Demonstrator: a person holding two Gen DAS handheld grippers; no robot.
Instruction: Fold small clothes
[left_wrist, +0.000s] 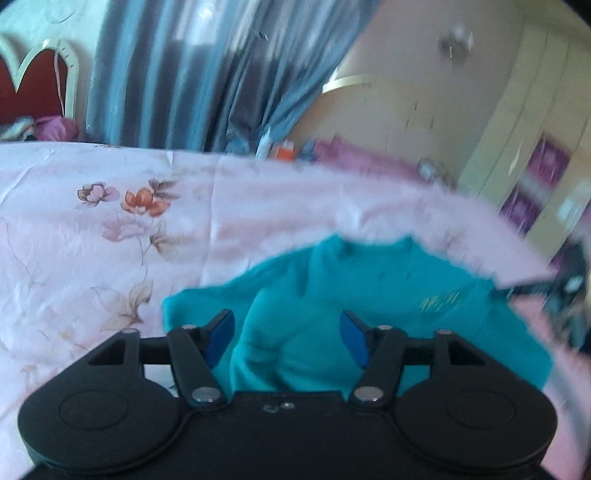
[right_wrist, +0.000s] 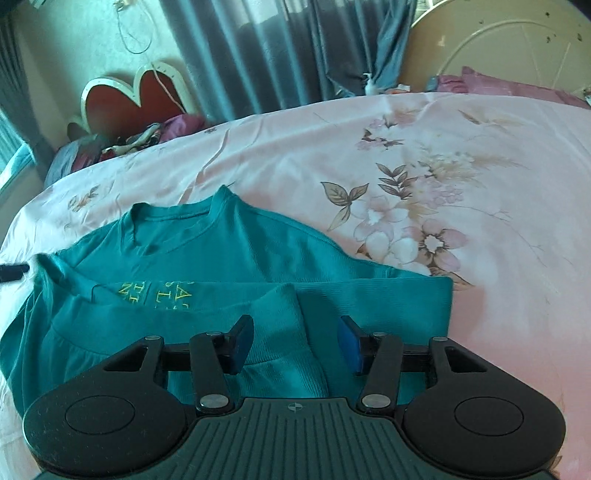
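A teal shirt (right_wrist: 229, 254) with yellow lettering lies partly folded on the pink floral bedsheet (right_wrist: 424, 155). A sleeve cuff is laid across its front. My right gripper (right_wrist: 295, 343) is open, its blue pads either side of the sleeve cuff (right_wrist: 284, 332), just above the cloth. In the left wrist view the same shirt (left_wrist: 332, 295) lies under my left gripper (left_wrist: 286, 332), which is open with a raised fold of teal cloth between its pads. That view is blurred.
Grey-blue curtains (right_wrist: 258, 48) hang behind the bed. A red heart-shaped headboard (right_wrist: 125, 99) and crumpled clothes (right_wrist: 140, 138) sit at the far left. Purple pillows (right_wrist: 509, 86) lie at the far right. A cream wardrobe (left_wrist: 535, 129) stands beside the bed.
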